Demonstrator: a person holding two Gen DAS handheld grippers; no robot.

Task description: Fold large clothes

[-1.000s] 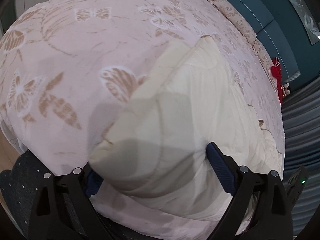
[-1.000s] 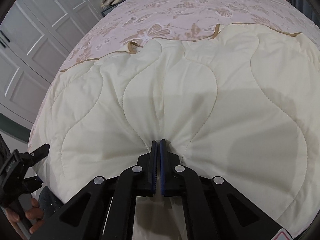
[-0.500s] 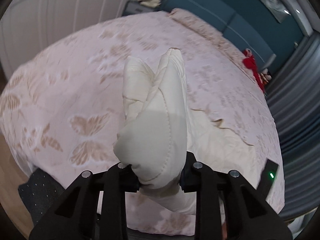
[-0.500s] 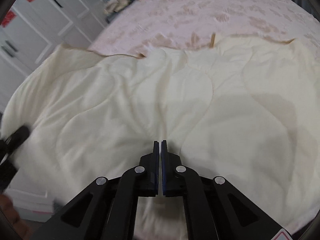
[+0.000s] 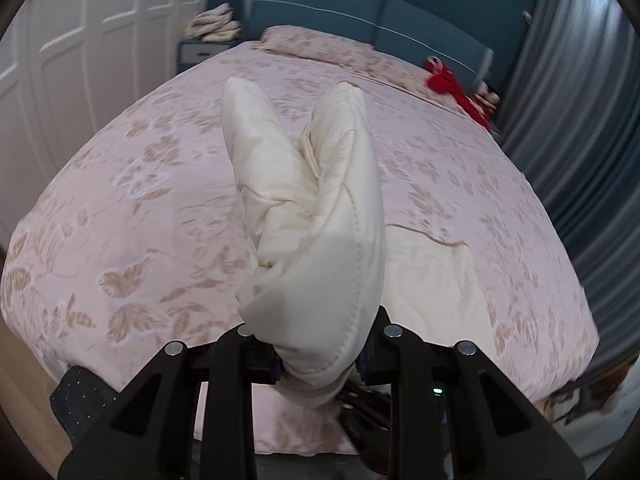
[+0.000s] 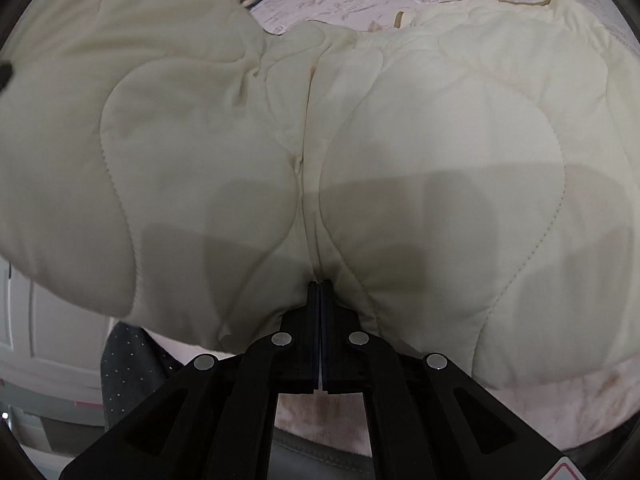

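— Cream quilted padded garment (image 5: 320,240), left side: status?
— Raised off the pink butterfly-print bedspread (image 5: 140,200); left gripper (image 5: 320,360), formerly wide apart, now clamps a bunched corner.
— Right side?
— Left half (image 6: 140,140) billows up, folding rightward.

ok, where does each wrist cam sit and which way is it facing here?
Left wrist: on the left gripper, facing up the bed toward the headboard; its black fingers clamp a bunched quilt fold.
Right wrist: on the right gripper, low at the quilt's near edge, shut on it; quilt fills the view.
Shared: the cream quilt, the pink floral bed.
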